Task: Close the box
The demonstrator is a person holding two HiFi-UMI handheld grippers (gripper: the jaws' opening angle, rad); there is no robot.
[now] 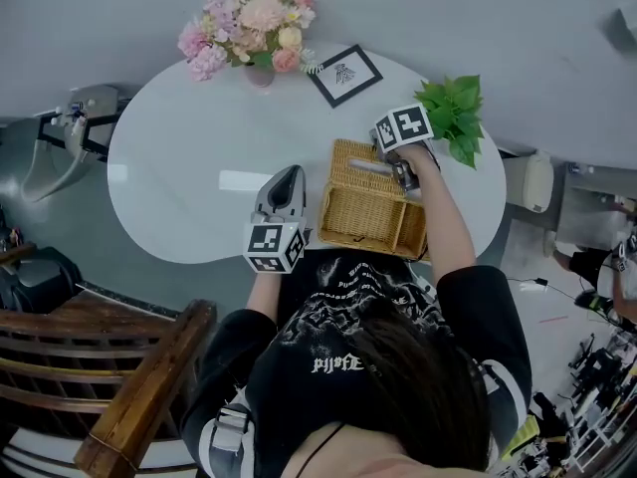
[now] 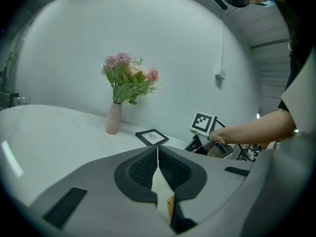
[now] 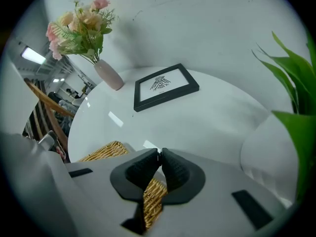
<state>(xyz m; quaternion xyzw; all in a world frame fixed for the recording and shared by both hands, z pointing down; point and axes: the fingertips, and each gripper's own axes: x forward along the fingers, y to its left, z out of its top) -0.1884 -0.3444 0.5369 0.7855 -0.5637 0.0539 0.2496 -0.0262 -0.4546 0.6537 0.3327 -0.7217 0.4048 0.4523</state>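
- Head view: a forearm (image 1: 443, 222) covered the right rim of the wicker box (image 1: 368, 212). It stood on the white table (image 1: 199, 167) at its near edge, lid (image 1: 370, 159) raised, between the left gripper (image 1: 290, 172) and the right gripper (image 1: 403, 175).
- Left gripper view: the left gripper (image 2: 158, 154) had its jaws together and empty. Only a wicker sliver showed.
- Right gripper view: the right gripper (image 3: 159, 154) had its jaws nearly together, pinching wicker.
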